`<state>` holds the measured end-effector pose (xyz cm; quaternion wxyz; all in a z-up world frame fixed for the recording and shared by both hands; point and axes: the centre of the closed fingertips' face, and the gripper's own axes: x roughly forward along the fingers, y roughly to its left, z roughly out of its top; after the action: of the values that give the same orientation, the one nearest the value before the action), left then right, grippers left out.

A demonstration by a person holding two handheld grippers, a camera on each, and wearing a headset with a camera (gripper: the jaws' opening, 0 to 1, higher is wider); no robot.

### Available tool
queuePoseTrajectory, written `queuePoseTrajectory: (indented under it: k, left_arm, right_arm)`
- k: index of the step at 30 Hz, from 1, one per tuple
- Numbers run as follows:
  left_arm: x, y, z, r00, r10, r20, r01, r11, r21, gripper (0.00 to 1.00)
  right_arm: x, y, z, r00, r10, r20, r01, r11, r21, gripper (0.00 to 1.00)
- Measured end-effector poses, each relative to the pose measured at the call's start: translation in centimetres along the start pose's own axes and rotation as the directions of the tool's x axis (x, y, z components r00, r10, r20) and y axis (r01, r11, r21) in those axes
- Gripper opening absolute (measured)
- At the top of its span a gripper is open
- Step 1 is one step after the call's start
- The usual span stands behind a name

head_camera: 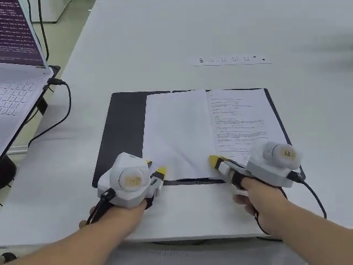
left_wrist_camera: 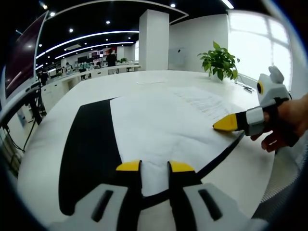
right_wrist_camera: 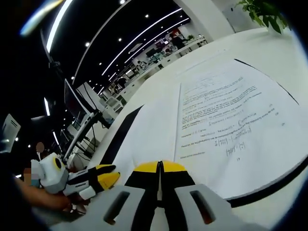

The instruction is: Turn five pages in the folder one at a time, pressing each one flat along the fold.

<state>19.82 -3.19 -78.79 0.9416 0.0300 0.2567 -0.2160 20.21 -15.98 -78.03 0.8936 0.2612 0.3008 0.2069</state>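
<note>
A black folder lies open on the white table. A blank turned page covers its middle and a printed page lies on the right. My left gripper sits at the blank page's near edge, its jaws a narrow gap apart with nothing gripped between them. My right gripper is shut, its tips together, low over the paper near the fold at the bottom. Each gripper also shows in the other's view: the right gripper and the left gripper.
An open laptop stands on a stand at the far left, with a black cable trailing across the table beside the folder. A flat strip lies beyond the folder. A potted plant stands at the far end. The table's front edge is just behind my hands.
</note>
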Motion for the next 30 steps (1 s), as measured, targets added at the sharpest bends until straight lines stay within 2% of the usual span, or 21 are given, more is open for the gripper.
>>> queuePoseTrajectory:
  k: [4, 6, 9, 11, 12, 13, 14, 15, 16, 17, 19, 22, 25, 26, 27, 28, 30]
  left_arm:
    - [-0.1, 0.0, 0.0, 1.0000, 0.001, -0.002, -0.001, 1.000, -0.003, 0.19]
    - [-0.1, 0.0, 0.0, 1.0000, 0.000, -0.002, 0.000, 1.000, -0.001, 0.19]
    - [-0.1, -0.1, 0.0, 1.0000, 0.001, -0.001, -0.001, 1.000, -0.002, 0.19]
    - [-0.1, -0.1, 0.0, 1.0000, 0.001, -0.001, -0.001, 1.000, -0.002, 0.19]
    - [-0.1, -0.1, 0.0, 1.0000, 0.001, -0.001, -0.001, 1.000, -0.003, 0.19]
    - [-0.1, -0.1, 0.0, 1.0000, 0.001, 0.000, -0.001, 1.000, -0.003, 0.19]
    - [-0.1, -0.1, 0.0, 1.0000, 0.001, 0.000, -0.001, 1.000, -0.005, 0.19]
    - [-0.1, -0.1, 0.0, 1.0000, 0.000, 0.000, 0.000, 1.000, -0.002, 0.19]
    - [-0.1, -0.1, 0.0, 1.0000, 0.000, -0.001, 0.000, 1.000, -0.001, 0.19]
    - [-0.1, -0.1, 0.0, 1.0000, -0.002, -0.001, 0.002, 1.000, 0.000, 0.19]
    - [0.0, -0.1, 0.0, 1.0000, -0.005, -0.007, 0.005, 1.000, 0.010, 0.19]
    - [0.1, -0.1, 0.1, 0.9999, -0.002, -0.015, 0.002, 1.000, 0.005, 0.19]
    - [0.1, 0.0, 0.4, 0.9994, -0.008, -0.035, 0.007, 1.000, -0.030, 0.20]
    - [0.0, -0.3, 0.4, 0.9981, -0.029, -0.054, 0.024, 0.996, -0.086, 0.21]
    - [-0.1, -0.6, 0.4, 0.9961, -0.048, -0.073, 0.039, 0.992, -0.117, 0.22]
    - [-0.2, -1.1, 0.4, 0.9907, -0.083, -0.108, 0.066, 0.987, -0.150, 0.25]
    - [-0.8, -2.0, 0.5, 0.9789, -0.119, -0.166, 0.086, 0.976, -0.198, 0.26]
  right_arm:
    - [-1.2, 0.2, -1.2, 0.9991, -0.002, -0.043, 0.005, 0.998, 0.058, 0.00]
    - [-1.7, 0.2, -1.7, 0.9980, 0.004, -0.063, 0.000, 0.998, 0.060, 0.00]
    - [-2.8, 0.5, -3.0, 0.9940, 0.019, -0.108, -0.007, 0.994, 0.106, 0.00]
    - [-3.4, 0.5, -3.5, 0.9926, 0.022, -0.119, -0.007, 0.993, 0.122, 0.00]
    - [-4.2, 0.4, -4.8, 0.9792, 0.008, -0.203, 0.020, 0.991, 0.134, 0.00]
    - [-4.6, -0.3, -5.8, 0.9631, -0.042, -0.266, 0.076, 0.990, 0.120, 0.00]
    - [-4.3, 0.0, -5.6, 0.9754, -0.036, -0.217, 0.066, 0.989, 0.131, 0.00]
    - [-4.6, 0.4, -5.5, 0.9741, -0.025, -0.225, 0.051, 0.993, 0.110, 0.00]
    - [-5.1, 1.0, -4.9, 0.9760, -0.023, -0.217, 0.051, 0.991, 0.126, 0.00]
    - [-5.4, 2.1, -3.7, 0.9847, 0.007, -0.174, 0.019, 0.989, 0.145, 0.00]
    - [-6.1, 4.0, -1.4, 0.9943, 0.060, -0.088, -0.042, 0.980, 0.195, 0.00]
    - [-7.0, 5.5, 1.1, 0.9971, 0.076, 0.000, -0.074, 0.970, 0.231, 0.00]
    - [-8.3, 7.0, 3.1, 0.9922, 0.092, 0.085, -0.111, 0.960, 0.259, 0.00]
    - [-8.7, 7.2, 3.4, 0.9919, 0.092, 0.087, -0.112, 0.958, 0.264, 0.00]
    - [-9.1, 7.4, 3.6, 0.9918, 0.091, 0.089, -0.112, 0.960, 0.258, 0.00]
    - [-9.5, 7.6, 4.1, 0.9914, 0.090, 0.095, -0.111, 0.963, 0.244, 0.00]
    - [-10.6, 7.6, 5.2, 0.9897, 0.073, 0.123, -0.100, 0.968, 0.229, 0.00]
